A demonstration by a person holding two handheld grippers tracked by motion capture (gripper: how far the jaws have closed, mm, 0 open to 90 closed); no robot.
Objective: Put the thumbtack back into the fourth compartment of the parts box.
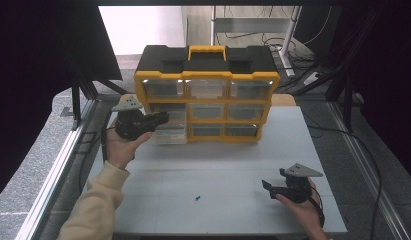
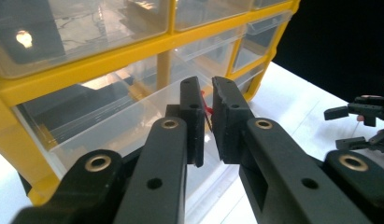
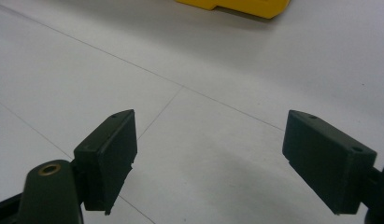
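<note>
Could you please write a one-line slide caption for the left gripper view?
Left gripper, jaws nearly shut on a small red piece, above an open clear drawer of the yellow organizer.

Cream sleeve (image 1: pixel 95 207), black grippers, brass-ringed screws, grey three-cornered plates, trailing black cables

The organizer (image 1: pixel 207 95) is made of glossy yellow plastic, with a matt black plastic top. Its drawers (image 2: pixel 133 121) are made of clear, smooth plastic, in which light is reflected. The left hand-held gripper (image 2: pixel 206 122) is made of matt black plastic with brass-coloured metal rivets. The table (image 3: pixel 189 56) is seen as smooth, matt and white.
</note>
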